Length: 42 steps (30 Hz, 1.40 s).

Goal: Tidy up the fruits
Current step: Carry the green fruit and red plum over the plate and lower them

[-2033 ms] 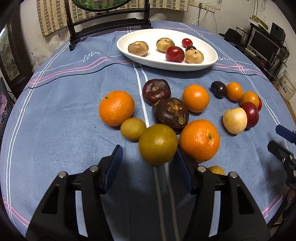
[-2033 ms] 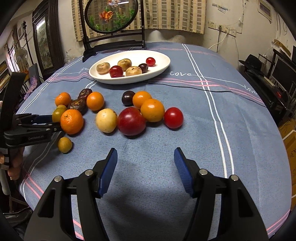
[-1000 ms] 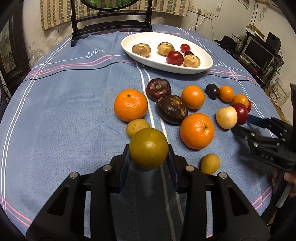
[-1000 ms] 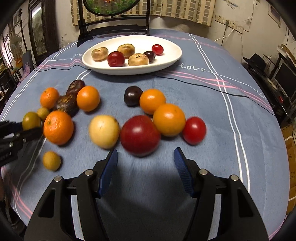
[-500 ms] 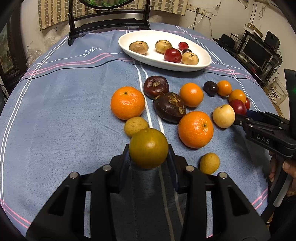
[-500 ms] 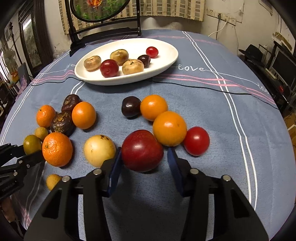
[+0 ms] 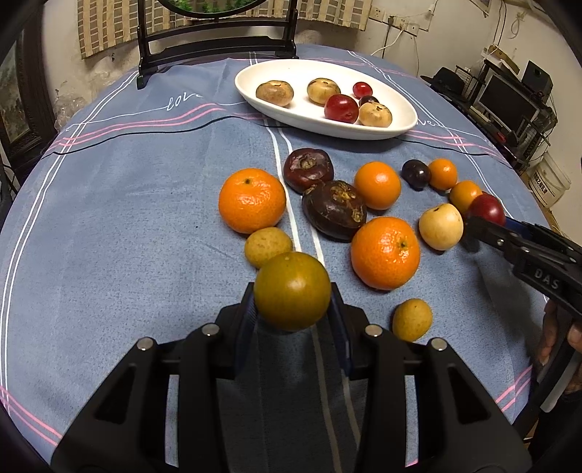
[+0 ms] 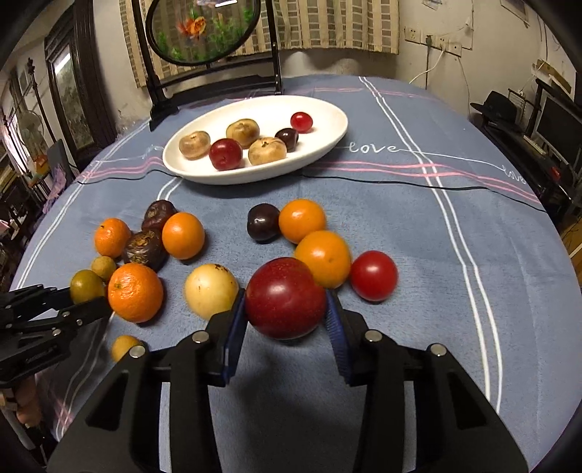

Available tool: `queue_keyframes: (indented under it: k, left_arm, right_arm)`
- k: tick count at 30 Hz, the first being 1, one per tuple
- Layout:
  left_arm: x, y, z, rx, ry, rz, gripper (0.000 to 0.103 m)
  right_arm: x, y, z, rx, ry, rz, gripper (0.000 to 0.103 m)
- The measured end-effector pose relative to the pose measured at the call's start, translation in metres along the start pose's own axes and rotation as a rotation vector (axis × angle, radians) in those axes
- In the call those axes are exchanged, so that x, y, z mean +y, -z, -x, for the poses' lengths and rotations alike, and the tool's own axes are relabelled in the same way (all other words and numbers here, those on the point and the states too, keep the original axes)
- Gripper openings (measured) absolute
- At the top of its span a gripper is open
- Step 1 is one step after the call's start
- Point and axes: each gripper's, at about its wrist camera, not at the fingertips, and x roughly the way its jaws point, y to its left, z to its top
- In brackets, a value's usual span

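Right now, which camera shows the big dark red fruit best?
The right wrist view: the dark red fruit fills the centre between the closing right gripper pads. The left wrist view shows only a small part of it, at the right edge.

It was a lived-in home: a table (image 8: 454, 254) under a blue "love" tablecloth (image 8: 371, 148), striped curtains (image 8: 327, 22), a round fish screen (image 8: 203, 29), and a monitor (image 7: 505, 98) on cluttered shelves.

A round fish picture (image 8: 203, 29) on a dark stand; possibly a hat (image 8: 496, 105) right.
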Motion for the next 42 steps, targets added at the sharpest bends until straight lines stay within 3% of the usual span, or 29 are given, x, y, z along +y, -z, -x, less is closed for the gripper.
queue_keyframes:
  k: [20, 29, 36, 42]
  left_arm:
    - [-0.016, -0.012, 0.043, -0.11, 0.026, -0.055, 0.038]
    - [-0.032, -0.058, 0.044, -0.168, 0.008, -0.099, 0.038]
    - [-0.041, -0.111, 0.012, -0.174, -0.037, -0.117, 0.039]
    - [-0.034, -0.147, -0.02, -0.137, -0.042, -0.065, 0.039]
  right_arm:
    - [-0.005, 0.002, 0.039, -0.099, -0.017, 0.016, 0.043]
    - [0.001, -0.028, 0.044, -0.163, -0.021, 0.07, 0.043]
    - [0.005, -0.071, 0.022, -0.186, -0.016, 0.121, 0.042]
    - [0.009, -0.11, -0.007, -0.166, -0.004, 0.154, 0.042]
